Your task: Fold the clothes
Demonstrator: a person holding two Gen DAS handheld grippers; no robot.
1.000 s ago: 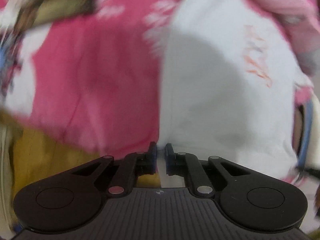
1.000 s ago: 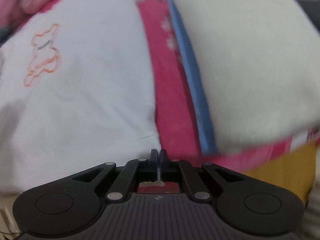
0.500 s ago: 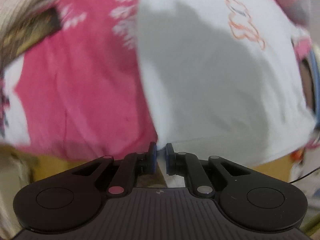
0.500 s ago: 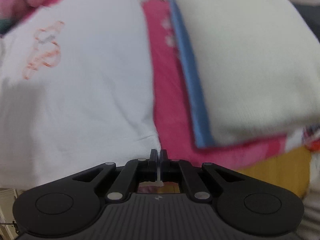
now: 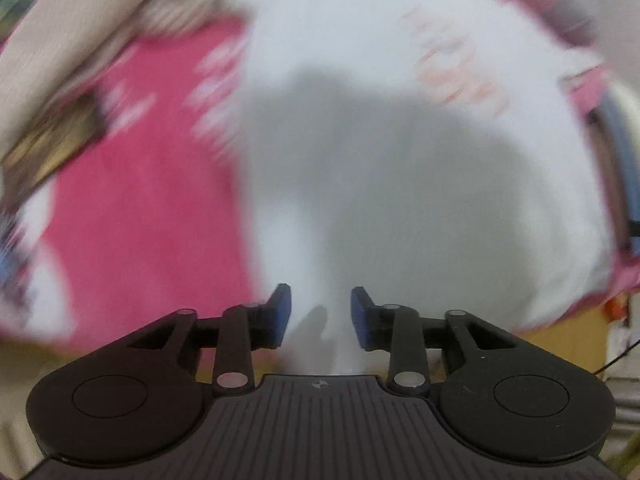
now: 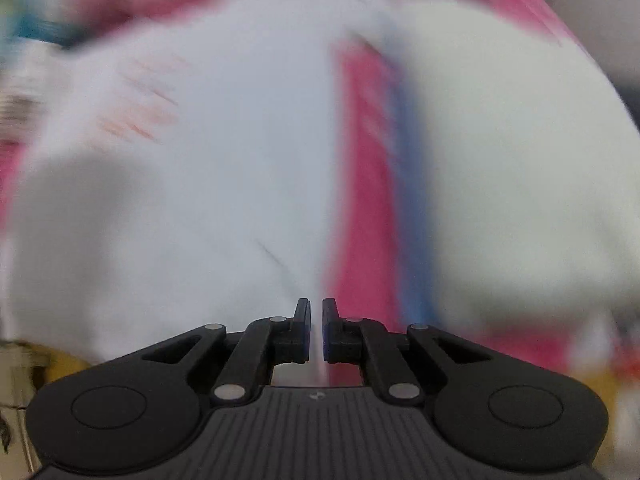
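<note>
Across both wrist views, blurred cloth fills the field above each gripper.

Left wrist view
- Left gripper (image 5: 320, 316): at 6 o'clock; jaws spread, a clear gap between the blue pads (image 5: 282, 312).
- White shirt (image 5: 384, 160): centre to 3 o'clock; its lower edge runs down between the pads, and no pad visibly presses it. A grey shadow covers its middle.
- Orange print (image 5: 452, 76): at 1 o'clock on the white shirt; too smeared to read.
- Pink cloth (image 5: 148, 208): at 9 o'clock, lying beside and under the white shirt, with pale marks toward 11 o'clock.
- Beige cloth (image 5: 80, 52): at 10 to 11 o'clock, beyond the pink cloth.
- Yellow surface (image 5: 568, 336): at 4 o'clock, below the shirt's edge.

Right wrist view
- Right gripper (image 6: 316, 330): at 6 o'clock; jaws nearly together with a narrow slit between them. A thin pale strip shows in the slit; whether it is gripped cannot be told.
- White shirt (image 6: 208, 184): centre to 9 o'clock, its right edge coming down to the jaws; a faint orange print at 10 o'clock.
- Pink cloth (image 6: 364, 200): narrow band from 12 to 6 o'clock, just right of the shirt's edge.
- Blue strip (image 6: 412, 220): touching the pink band on its right.
- Cream cloth (image 6: 520, 168): at 2 to 4 o'clock, beside the blue strip.
</note>
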